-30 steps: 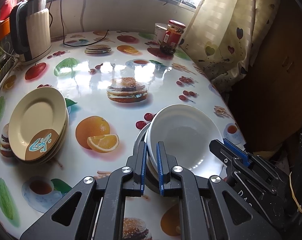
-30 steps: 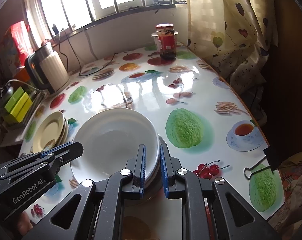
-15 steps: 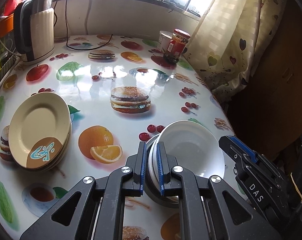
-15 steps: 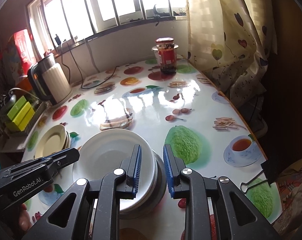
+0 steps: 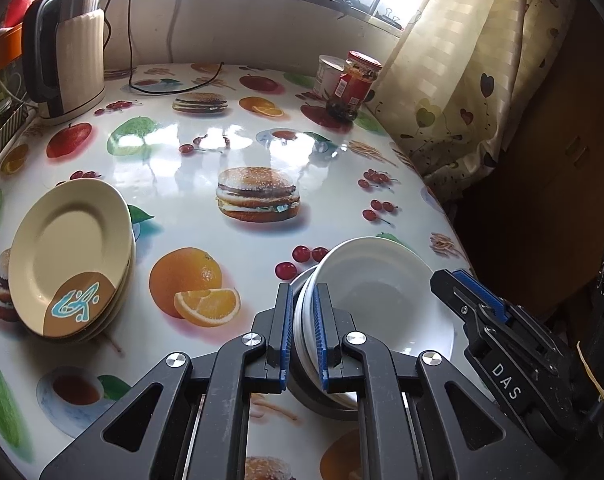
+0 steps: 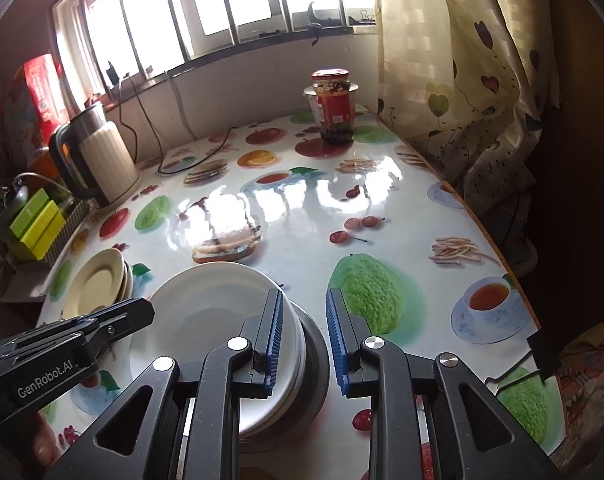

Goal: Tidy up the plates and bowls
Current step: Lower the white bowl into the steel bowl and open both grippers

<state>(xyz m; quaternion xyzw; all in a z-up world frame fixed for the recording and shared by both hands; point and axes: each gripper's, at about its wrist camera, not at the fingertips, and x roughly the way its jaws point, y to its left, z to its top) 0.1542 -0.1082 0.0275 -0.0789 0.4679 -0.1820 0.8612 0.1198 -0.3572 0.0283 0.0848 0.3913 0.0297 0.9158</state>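
A stack of white bowls [image 5: 382,300] sits in a grey metal bowl [image 5: 322,398] near the table's front right edge. It also shows in the right wrist view [image 6: 214,312], as does the metal bowl [image 6: 314,364]. My left gripper [image 5: 303,332] is shut on the white bowls' left rim. My right gripper [image 6: 302,340] is open, its left finger over the bowls' right rim. A stack of cream plates [image 5: 70,252] lies at the left and shows in the right wrist view [image 6: 98,284].
An electric kettle [image 5: 70,48] with its cord stands at the back left. A red-lidded jar [image 5: 352,84] and a white tub [image 5: 329,76] stand at the back right. A curtain [image 5: 462,80] hangs along the right edge. A binder clip [image 6: 538,354] lies at the front right.
My right gripper has opened and let go of the bowls' rim. Both grippers have pulled back a little. The left gripper stays shut on the rim.
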